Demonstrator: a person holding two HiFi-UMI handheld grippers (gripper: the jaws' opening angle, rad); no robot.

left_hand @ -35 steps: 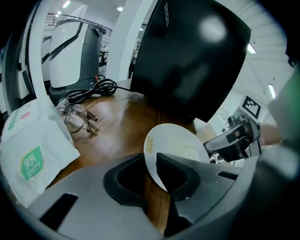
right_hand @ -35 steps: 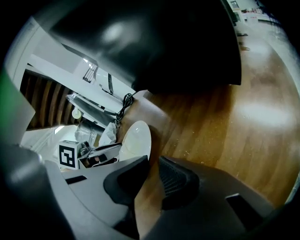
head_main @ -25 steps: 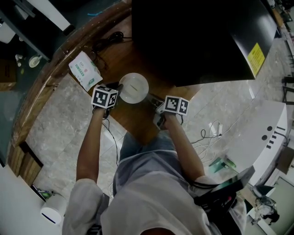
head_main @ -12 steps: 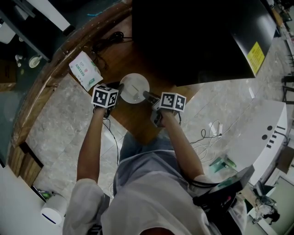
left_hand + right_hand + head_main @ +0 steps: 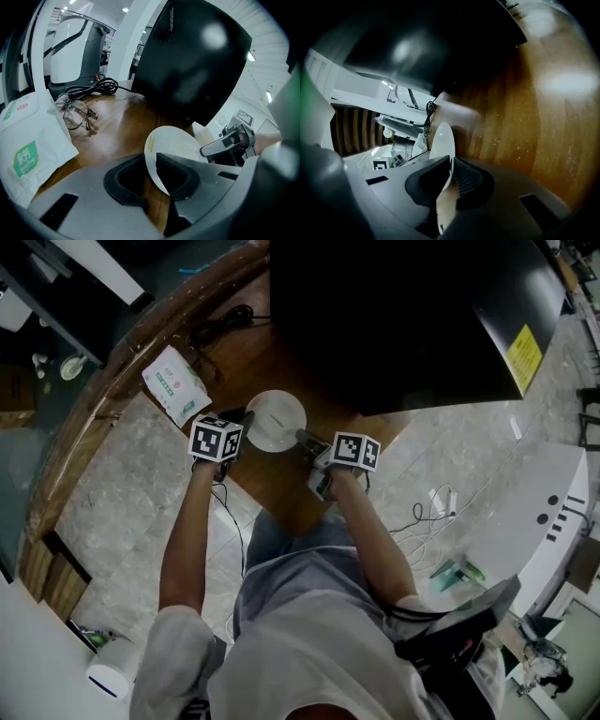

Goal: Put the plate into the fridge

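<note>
White plate (image 5: 275,420) spans gap between two grippers over wooden surface (image 5: 278,486). Left gripper (image 5: 246,419) jaws clamped on one rim. Right gripper (image 5: 302,437) jaws, just closing, pinch opposite rim. Advice: lift level, hands together, toward black fridge (image 5: 394,315) beyond jaws. Uneven pull risks slip.

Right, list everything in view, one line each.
plate: one, white, over the table, between the grippers
fridge: one, black, behind the plate
packet: one, white with green print, left on the table
glasses: one pair, clear, beside the packet
cable: one, black, coiled near the fridge
table: one, brown wood, under it all
left gripper: one, grey, fingers shut on the plate's rim
right gripper: one, grey, fingers have just been closing, now on the plate's opposite rim
</note>
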